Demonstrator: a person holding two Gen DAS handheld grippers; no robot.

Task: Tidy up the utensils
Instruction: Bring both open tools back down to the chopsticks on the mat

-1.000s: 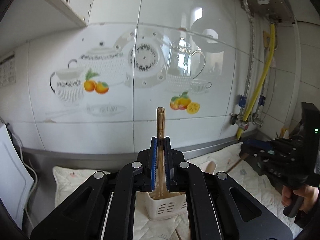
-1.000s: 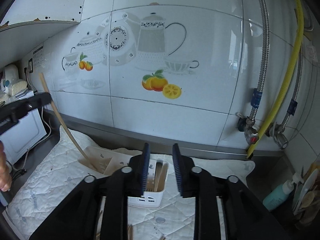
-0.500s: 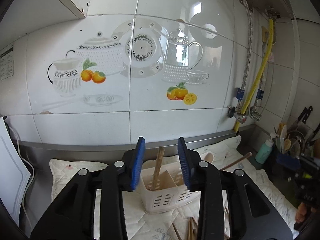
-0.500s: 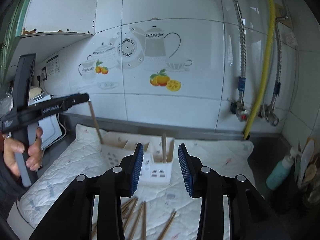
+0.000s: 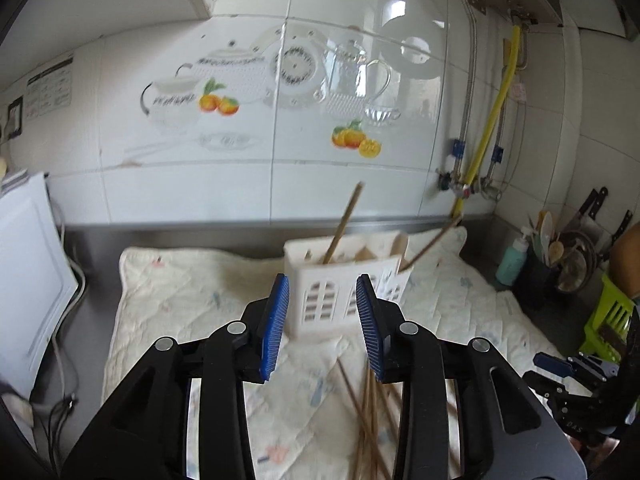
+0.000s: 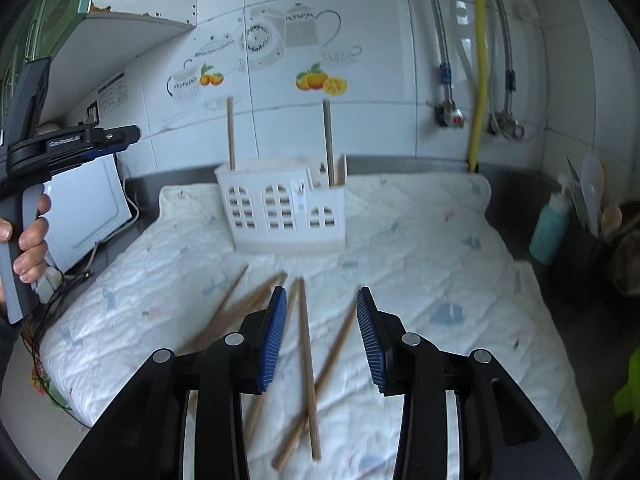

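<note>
A white plastic utensil holder (image 5: 344, 280) stands on a quilted mat (image 5: 180, 300); it also shows in the right wrist view (image 6: 280, 212). Two wooden chopsticks stand in it (image 6: 231, 136) (image 6: 329, 144); in the left wrist view one (image 5: 344, 220) leans up out of it. Several loose chopsticks (image 6: 306, 352) lie on the mat in front of the holder, also in the left wrist view (image 5: 370, 420). My left gripper (image 5: 322, 328) is open and empty, in front of the holder. My right gripper (image 6: 322, 340) is open and empty, above the loose chopsticks.
A white appliance (image 5: 28, 272) with cables stands left of the mat. A teal bottle (image 6: 550, 228) and a dark utensil pot (image 5: 560, 264) stand at the right. Pipes and a yellow hose (image 6: 480, 64) run down the tiled wall.
My left gripper has let go of the chopstick, which now stands in the holder, and has opened and pulled back. My right gripper has backed away and dropped over the loose chopsticks.
</note>
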